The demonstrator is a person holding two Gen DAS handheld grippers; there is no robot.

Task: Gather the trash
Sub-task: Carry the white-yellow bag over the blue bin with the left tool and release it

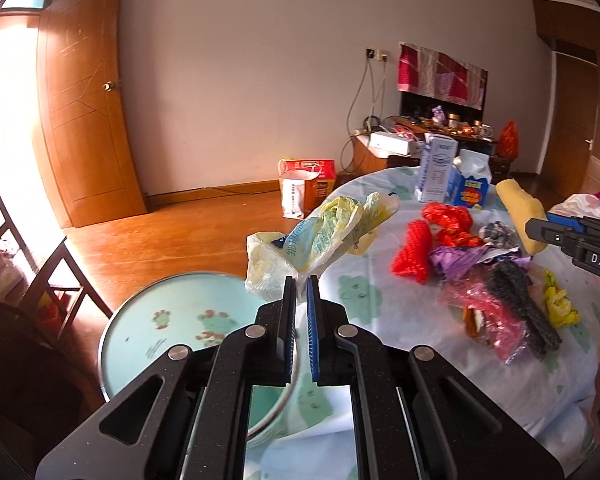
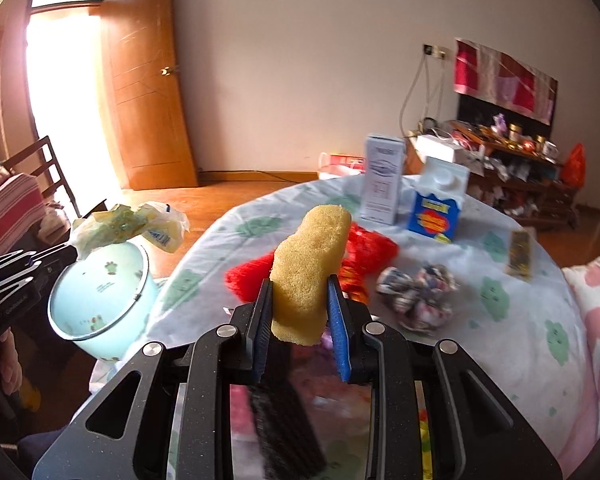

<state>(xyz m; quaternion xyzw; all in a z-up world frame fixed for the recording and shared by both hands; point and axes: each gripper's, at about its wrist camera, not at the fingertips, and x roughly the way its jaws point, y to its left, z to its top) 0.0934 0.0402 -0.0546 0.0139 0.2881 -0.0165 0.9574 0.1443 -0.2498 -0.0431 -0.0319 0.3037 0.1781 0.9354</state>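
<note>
Left wrist shows your left gripper [image 1: 300,286] clamping the bag [image 1: 320,236] past the surface [image 1: 380,304] edge above the bin [image 1: 172,320], while your right gripper [image 2: 300,292] squeezes the sponge [image 2: 308,256] over the surface.

Daylight is blasting in through the open doorway [image 2: 66,92] on the left, blowing it out to pure white in both views and glaring across the wooden floor [image 1: 172,232]. The fisheye is bending the walls and darkening the corners. The right view is looking slightly smeared, probably motion blur.
</note>
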